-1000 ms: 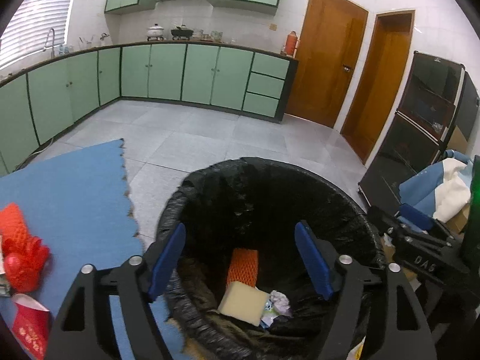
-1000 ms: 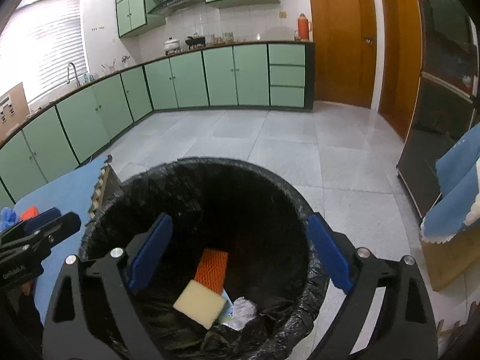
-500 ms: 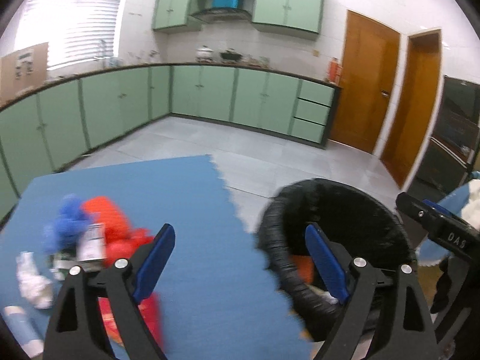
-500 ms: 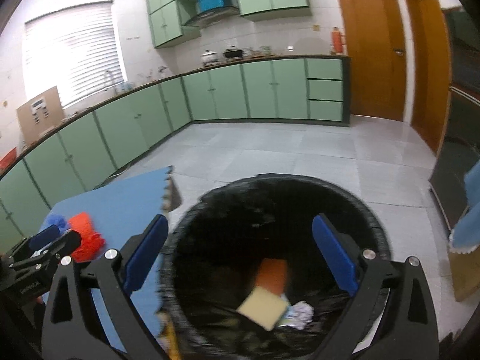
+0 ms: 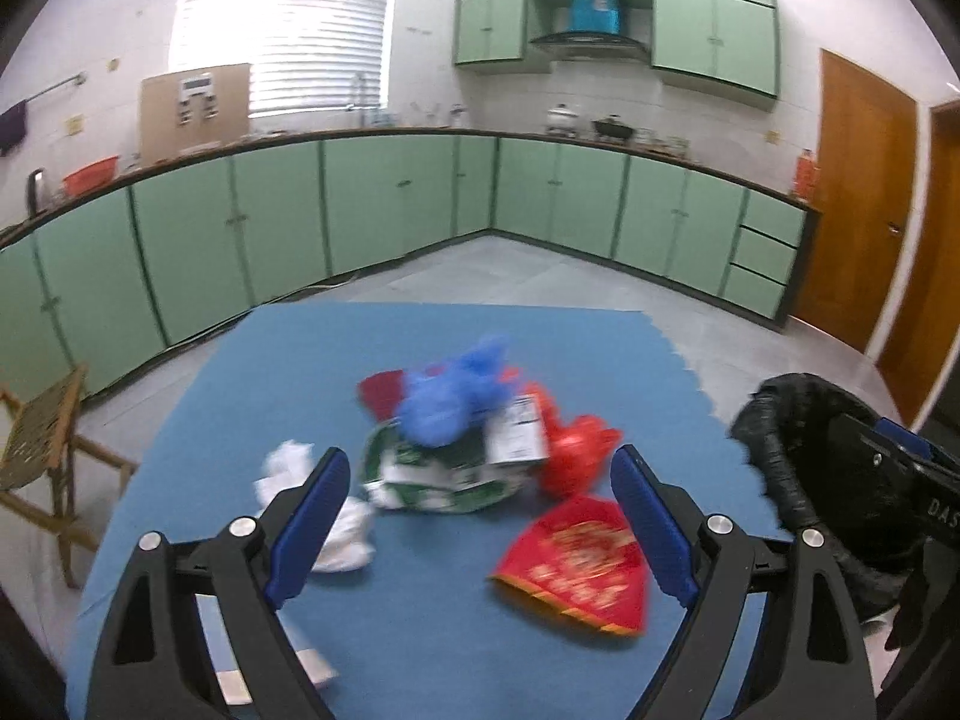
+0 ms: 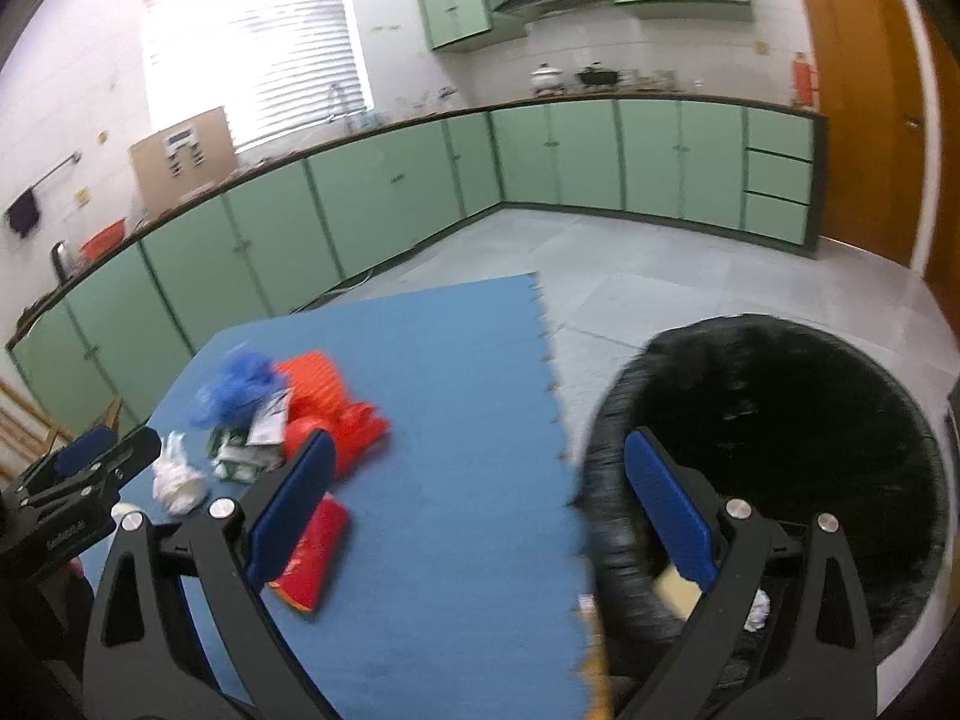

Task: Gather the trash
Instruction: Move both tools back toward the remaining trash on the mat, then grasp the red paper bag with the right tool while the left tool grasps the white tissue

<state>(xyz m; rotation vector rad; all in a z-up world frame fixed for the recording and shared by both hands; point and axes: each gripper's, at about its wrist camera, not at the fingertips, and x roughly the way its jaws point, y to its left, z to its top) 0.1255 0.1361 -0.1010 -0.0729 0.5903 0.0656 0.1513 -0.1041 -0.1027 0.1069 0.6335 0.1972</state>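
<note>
My left gripper point(image 5: 480, 531) has just been opening and stands wide and empty over the blue foam mat point(image 5: 420, 618), the trash heap beyond its tips: blue bag point(image 5: 456, 402), green-and-white wrapper point(image 5: 432, 480), red packet point(image 5: 576, 564), crumpled white tissue point(image 5: 288, 468). My right gripper point(image 6: 474, 510) gapes empty too, one finger over the mat, the other over the black-lined bin point(image 6: 780, 432).

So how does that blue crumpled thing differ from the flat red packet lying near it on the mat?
The blue crumpled bag is puffy and bunched up, while the red packet lies flat. The blue bag sits on top of the heap of other rubbish; the red packet lies alone on the blue mat, nearer the camera. The blue bag looks plain; the red packet carries gold print, too blurred to read. Both are still outside the black bin.
</note>
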